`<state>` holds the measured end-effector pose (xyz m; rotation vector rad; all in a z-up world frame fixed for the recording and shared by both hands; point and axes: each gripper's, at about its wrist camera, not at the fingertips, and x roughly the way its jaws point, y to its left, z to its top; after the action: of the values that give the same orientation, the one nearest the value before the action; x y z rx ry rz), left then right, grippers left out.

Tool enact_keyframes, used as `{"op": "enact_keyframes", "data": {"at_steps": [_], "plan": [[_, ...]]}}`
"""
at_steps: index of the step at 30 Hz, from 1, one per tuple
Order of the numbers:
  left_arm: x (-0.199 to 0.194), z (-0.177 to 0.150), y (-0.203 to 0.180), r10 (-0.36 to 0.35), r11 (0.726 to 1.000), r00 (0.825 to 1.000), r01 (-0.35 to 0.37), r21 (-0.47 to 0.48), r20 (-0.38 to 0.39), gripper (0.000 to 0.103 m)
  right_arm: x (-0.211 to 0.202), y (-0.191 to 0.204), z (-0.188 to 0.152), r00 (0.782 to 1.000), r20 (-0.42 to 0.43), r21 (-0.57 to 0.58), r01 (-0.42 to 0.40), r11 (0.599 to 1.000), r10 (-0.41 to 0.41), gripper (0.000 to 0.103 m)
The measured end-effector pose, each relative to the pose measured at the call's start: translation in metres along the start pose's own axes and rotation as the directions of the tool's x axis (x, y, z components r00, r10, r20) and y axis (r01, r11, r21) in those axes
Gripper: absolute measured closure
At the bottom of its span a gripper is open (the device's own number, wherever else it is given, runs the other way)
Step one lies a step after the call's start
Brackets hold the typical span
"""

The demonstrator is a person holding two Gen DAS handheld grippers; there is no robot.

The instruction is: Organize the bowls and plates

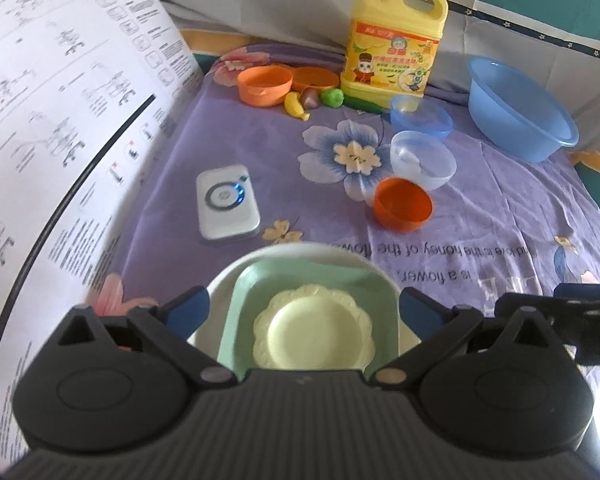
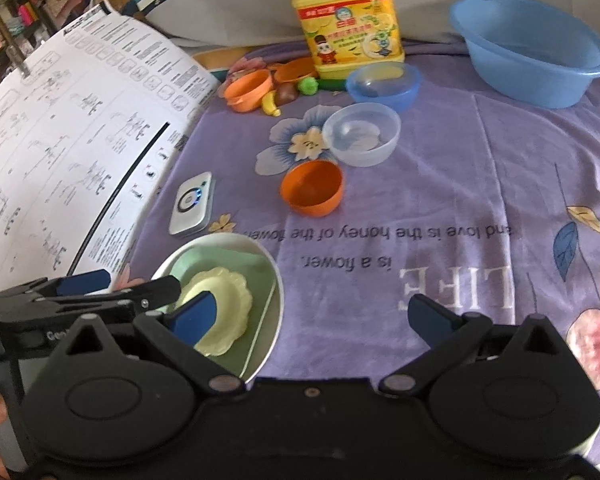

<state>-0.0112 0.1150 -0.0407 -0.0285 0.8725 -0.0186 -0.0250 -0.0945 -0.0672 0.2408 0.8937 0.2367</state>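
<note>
**Plates nested; bowls not yet gathered**

Plate stack: a small cream scalloped plate lies inside a pale green square dish, which lies on a white round plate. The stack rests on the purple floral cloth, at its near edge, beside the printed instruction sheet.

Left gripper: jaws spread wide, one to either side of the stack, holding nothing. Whether the finger pads touch the white rim cannot be determined from this angle.

Right gripper: jaws likewise spread and empty, poised over bare cloth just right of the stack.

Bowls, all loose and well apart from the stack: orange bowl nearest, clear bowl just behind it, blue bowl beyond that, near the yellow detergent jug. A large blue basin stands at far right.

Assessment: the plate step appears finished; the bowl step is next. The right gripper likely needs to reach forward to the orange bowl, close on its rim, and nest it with its neighbours. Thin plastic rims may slip or tip under a pinch.
</note>
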Motion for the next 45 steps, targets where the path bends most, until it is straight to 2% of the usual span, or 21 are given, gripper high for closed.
{"op": "enact_keyframes", "data": {"at_steps": [9,16,25,30,36,40,42,44,45], "plan": [[0.028,0.041,-0.024,-0.012,0.999,1.000,0.011,0.045,0.017,0.000,0.013,-0.047,0.030,0.998,0.017,0.074,0.056,0.996,-0.058,0.000],[0.067,0.090,-0.041,-0.019,0.999,0.999,0.018,0.040,0.030,0.000,0.031,-0.087,0.080,0.994,0.051,0.142,0.089,0.986,-0.097,0.000],[0.125,0.157,-0.068,-0.036,0.999,0.998,0.034,0.037,0.047,0.001,0.068,-0.119,0.150,0.989,0.085,0.209,0.099,0.973,-0.119,0.000],[0.159,0.183,-0.087,-0.040,0.998,0.999,0.038,0.051,0.031,0.006,0.092,-0.133,0.188,0.988,0.106,0.238,0.084,0.967,-0.112,0.000],[0.200,0.203,-0.106,-0.048,0.996,0.999,0.049,0.076,-0.009,0.021,0.127,-0.146,0.216,0.992,0.088,0.267,0.065,0.961,-0.092,0.016],[0.221,0.209,-0.114,-0.051,0.995,0.998,0.054,0.084,-0.037,0.033,0.150,-0.146,0.219,0.995,0.071,0.261,0.053,0.964,-0.074,0.041],[0.228,0.210,-0.116,-0.060,0.995,0.997,0.064,0.081,-0.048,0.043,0.160,-0.145,0.219,0.996,0.061,0.258,0.047,0.965,-0.065,0.051],[0.234,0.209,-0.118,-0.068,0.994,0.996,0.073,0.083,-0.057,0.052,0.168,-0.145,0.220,0.997,0.052,0.253,0.041,0.967,-0.055,0.066],[0.237,0.209,-0.119,-0.073,0.993,0.995,0.079,0.086,-0.063,0.057,0.172,-0.145,0.220,0.998,0.049,0.251,0.035,0.967,-0.049,0.069]]}}
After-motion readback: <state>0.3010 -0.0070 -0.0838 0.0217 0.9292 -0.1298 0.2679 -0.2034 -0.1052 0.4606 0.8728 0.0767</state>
